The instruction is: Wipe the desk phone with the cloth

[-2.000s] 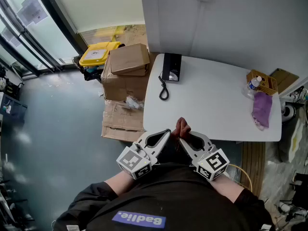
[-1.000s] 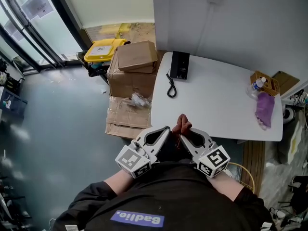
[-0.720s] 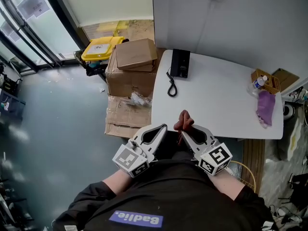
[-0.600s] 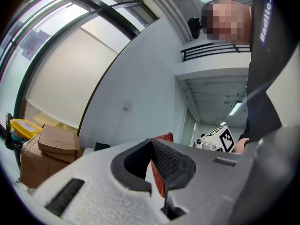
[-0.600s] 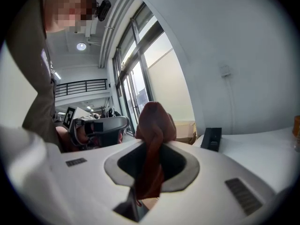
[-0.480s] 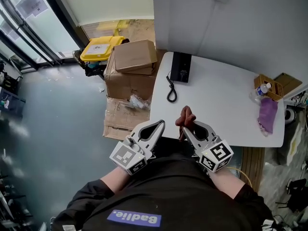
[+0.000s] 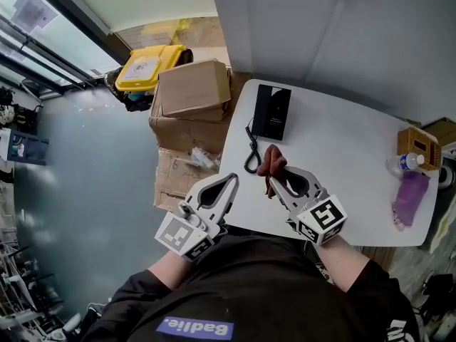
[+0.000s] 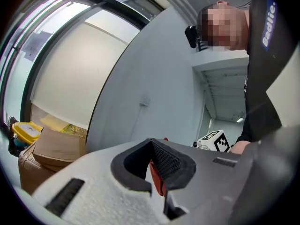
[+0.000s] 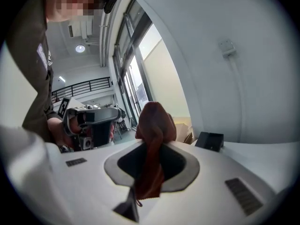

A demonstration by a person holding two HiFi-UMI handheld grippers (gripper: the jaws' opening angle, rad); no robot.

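A white table (image 7: 349, 155) is seen from above, with stacked cardboard boxes (image 7: 192, 91) and a yellow bin (image 7: 146, 66) on the floor by its left end. The black desk phone (image 7: 273, 111) lies flat at the table's far left corner, and its coiled cord (image 7: 251, 155) trails toward the near edge. At the right end a small basket (image 7: 418, 144), a bottle (image 7: 403, 164) and a purple rag (image 7: 410, 198) are grouped.

The right gripper (image 7: 273, 184) is held over the table on the near side of the phone, its jaws pinched on the reddish-brown cloth (image 7: 271, 164). In the right gripper view the cloth (image 9: 153, 123) is bunched above the jaw tips and hangs down through the opening behind them, and the phone (image 9: 210, 140) lies beyond, apart from it. The left gripper (image 7: 232, 182) is held at the table's near left edge, and in its own view the left gripper (image 8: 151, 144) has its jaws pressed together on nothing.
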